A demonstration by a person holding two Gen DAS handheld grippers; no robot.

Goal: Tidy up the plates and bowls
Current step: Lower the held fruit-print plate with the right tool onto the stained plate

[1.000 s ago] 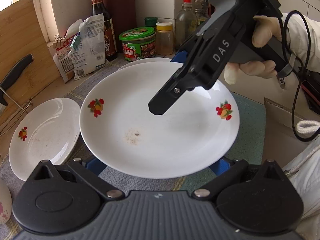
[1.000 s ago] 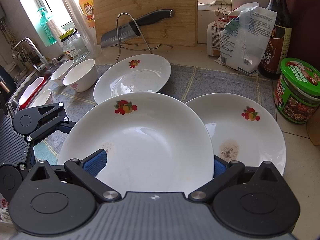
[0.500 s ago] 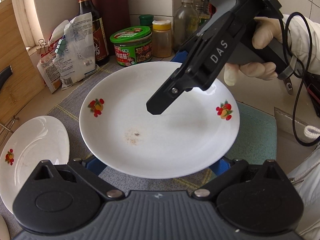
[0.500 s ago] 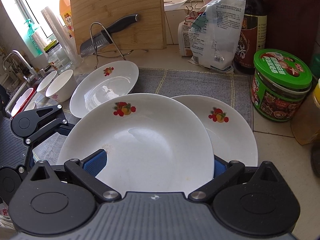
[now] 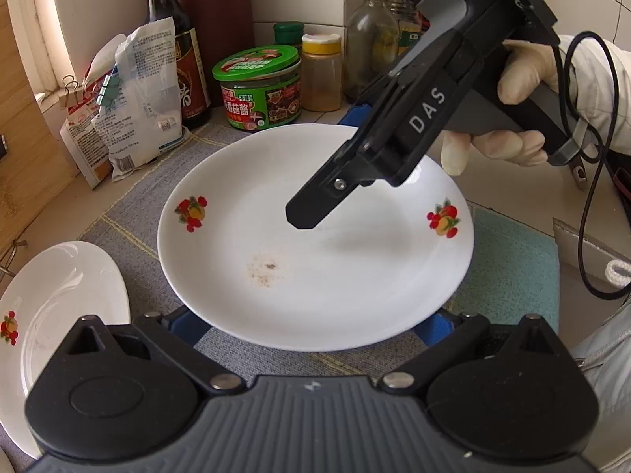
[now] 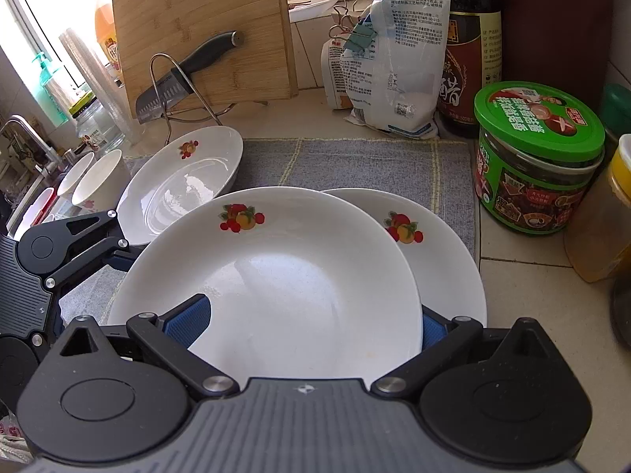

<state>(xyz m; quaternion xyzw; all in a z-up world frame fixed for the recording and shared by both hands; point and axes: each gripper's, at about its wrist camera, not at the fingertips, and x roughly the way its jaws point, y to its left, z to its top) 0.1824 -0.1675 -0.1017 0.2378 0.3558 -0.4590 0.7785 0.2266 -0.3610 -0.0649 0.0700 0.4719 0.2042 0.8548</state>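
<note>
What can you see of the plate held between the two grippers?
The held plate is round, white and glossy, ceramic by its look, with a fruit motif on two opposite sides and brown specks near the centre. It sits roughly level above a second plate, its rim between the blue pads of both hand-held grippers.

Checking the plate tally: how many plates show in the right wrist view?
3: held plate in front, second plate under its right edge, third plate on the mat, back left. More may be hidden.
</note>
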